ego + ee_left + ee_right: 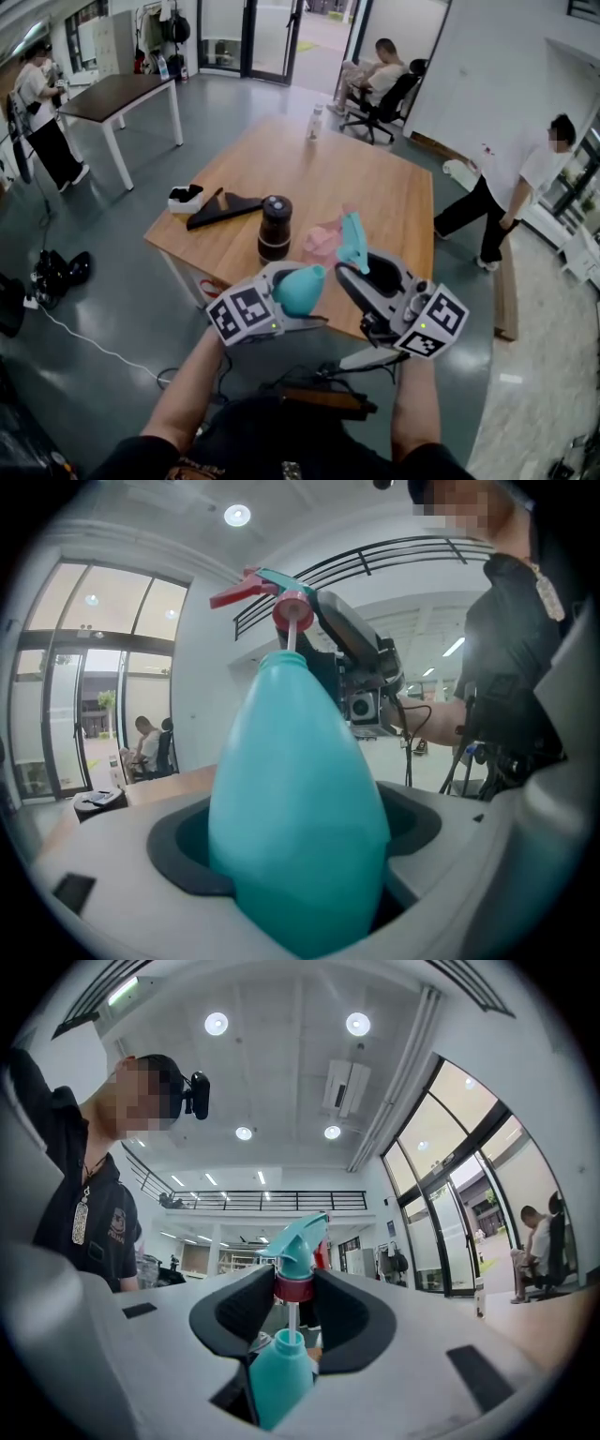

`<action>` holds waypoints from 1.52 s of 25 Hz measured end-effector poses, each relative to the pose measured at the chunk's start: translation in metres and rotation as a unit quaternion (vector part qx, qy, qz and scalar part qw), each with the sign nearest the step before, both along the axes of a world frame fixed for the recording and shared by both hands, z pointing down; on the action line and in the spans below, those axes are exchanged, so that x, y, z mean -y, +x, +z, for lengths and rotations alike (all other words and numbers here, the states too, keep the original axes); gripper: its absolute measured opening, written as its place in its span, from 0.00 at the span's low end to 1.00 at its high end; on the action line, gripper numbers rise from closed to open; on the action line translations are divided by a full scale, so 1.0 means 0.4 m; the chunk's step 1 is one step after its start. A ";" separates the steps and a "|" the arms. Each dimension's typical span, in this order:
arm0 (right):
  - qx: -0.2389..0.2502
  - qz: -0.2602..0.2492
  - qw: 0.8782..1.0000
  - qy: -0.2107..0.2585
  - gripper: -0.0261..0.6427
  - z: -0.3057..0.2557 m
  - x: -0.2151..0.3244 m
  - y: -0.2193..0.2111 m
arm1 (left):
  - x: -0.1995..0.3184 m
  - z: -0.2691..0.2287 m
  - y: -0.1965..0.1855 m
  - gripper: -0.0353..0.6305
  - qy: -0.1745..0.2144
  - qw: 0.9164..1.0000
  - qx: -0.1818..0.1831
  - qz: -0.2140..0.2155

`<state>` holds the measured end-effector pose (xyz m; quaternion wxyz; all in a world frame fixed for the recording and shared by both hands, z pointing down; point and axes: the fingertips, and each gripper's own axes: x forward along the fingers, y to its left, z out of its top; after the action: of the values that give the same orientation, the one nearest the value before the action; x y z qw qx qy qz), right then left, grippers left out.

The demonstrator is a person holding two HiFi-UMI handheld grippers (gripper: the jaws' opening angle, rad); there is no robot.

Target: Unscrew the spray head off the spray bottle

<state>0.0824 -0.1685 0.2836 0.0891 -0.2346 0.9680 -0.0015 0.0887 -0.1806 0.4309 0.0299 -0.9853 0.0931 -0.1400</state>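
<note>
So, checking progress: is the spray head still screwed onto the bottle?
Unscrewed. The spray head sits lifted above the teal spray bottle, with only the dip tube bridging the gap.

Standing upright at 12 o'clock of the held spray bottle [300, 289], near: dark canister [275, 228]. Lying just beside it, at 1 o'clock: pink cloth [323, 242]. Taking up 10 to 11 o'clock: black wedge-shaped piece [225, 208] and small white box [185, 198]. Lying bare beyond these, 12 to 2 o'clock: wooden table [375, 187], offering wide passage. Standing at the far edge, 12 o'clock: small bottle [316, 122], well apart.
</note>
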 end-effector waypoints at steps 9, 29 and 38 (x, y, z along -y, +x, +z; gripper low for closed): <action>0.013 0.053 0.998 0.024 0.25 -0.055 0.017 0.020 | 0.045 0.043 -0.001 0.71 0.003 0.998 0.029 -0.055; 0.026 0.167 0.984 0.049 0.24 -0.111 0.066 0.094 | 0.140 0.055 -0.063 0.71 -0.004 0.986 0.034 -0.162; -0.018 0.256 0.966 0.020 0.24 -0.003 0.121 0.140 | 0.150 -0.006 -0.053 0.71 0.013 0.984 0.008 -0.175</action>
<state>0.1385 -0.2168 0.2823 0.0737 -0.4731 0.8767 0.0453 0.0676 -0.2407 0.4285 0.0189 -0.9522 0.2657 -0.1496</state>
